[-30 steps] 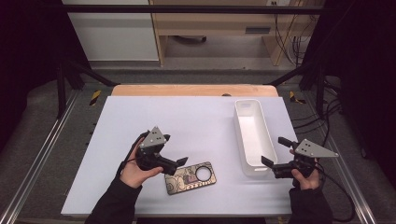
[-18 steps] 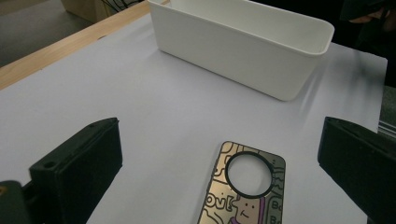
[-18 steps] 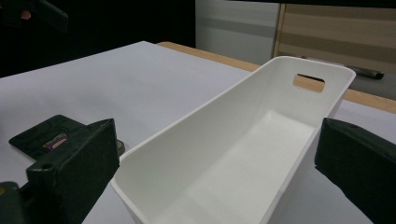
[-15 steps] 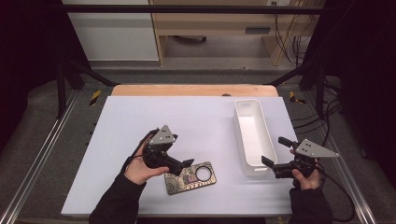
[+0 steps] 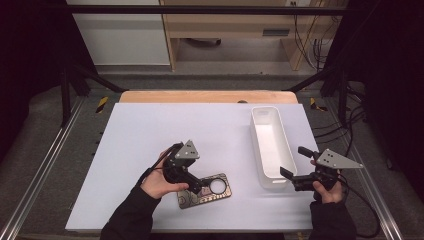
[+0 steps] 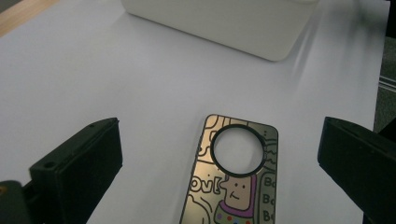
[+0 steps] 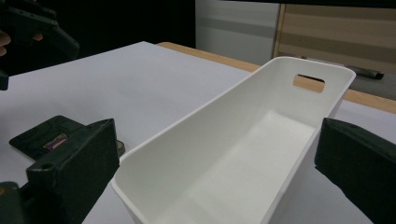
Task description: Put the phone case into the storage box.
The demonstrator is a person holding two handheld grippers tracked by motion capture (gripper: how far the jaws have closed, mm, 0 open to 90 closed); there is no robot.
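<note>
A flat, rounded-rectangle card [image 6: 233, 179] with a shiny, metallic-looking face lies on the white table [image 5: 150, 135], near the front edge and slightly left of centre. A black-rimmed round hole [image 6: 237, 149] pierces one end. Cartoon outlines cover its face: a small smiling figure, with lettering that seems to read "ov" and "Bo", the rest cut off. The left gripper [image 6: 219, 163], black and hard-edged with a grey triangular plate, hovers just over the card with its jaws spread wide, one on either side, holding nothing. To the right stands a long, narrow white plastic bin [image 5: 272, 145], smooth-walled, with a slot handle cut in its far end. The right gripper [image 5: 295, 169] sits at the bin's near end, jaws released and apart.
</note>
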